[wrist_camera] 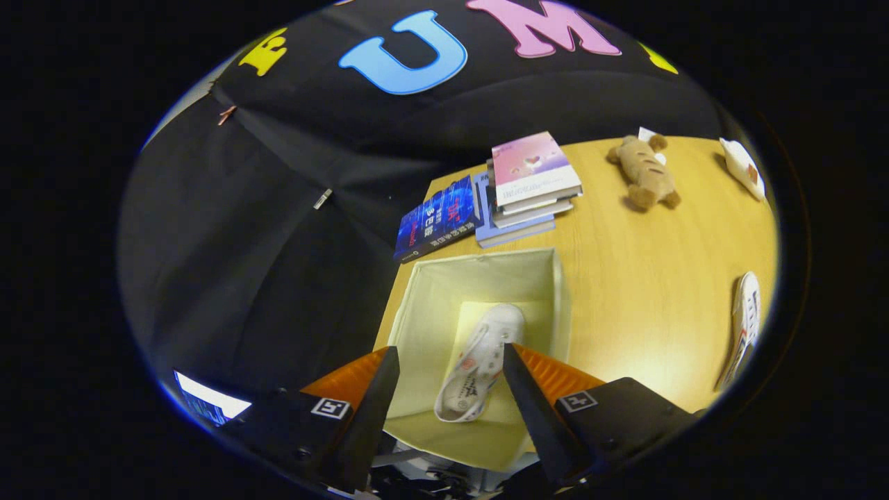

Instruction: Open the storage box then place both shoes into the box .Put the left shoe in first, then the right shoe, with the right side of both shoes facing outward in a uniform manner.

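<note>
I have the hand-held gripper [451, 385] hovering above the open storage box [424, 305], fingers spread wide and gripping nothing. 1 white shoe [480, 364] already lies on the box floor, showing between my fingers; its long axis runs away from me, toe toward the far wall of the box and heel opening nearest the fingertips, leaning a little to the right. It looks released, with neither finger touching it.

The 2nd shoe [743, 326] is what my next move turns on, I judge. It lies on the wooden surface [646, 292] well off to the right of the gripper, outside the box and apart from it. Its long axis also runs roughly away from me, about parallel to the box's right wall; which end is the toe I cannot tell. I would have to swing right to reach it.

A stack of books [528, 187] sits beyond the box, a plush toy [646, 177] farther right.
</note>
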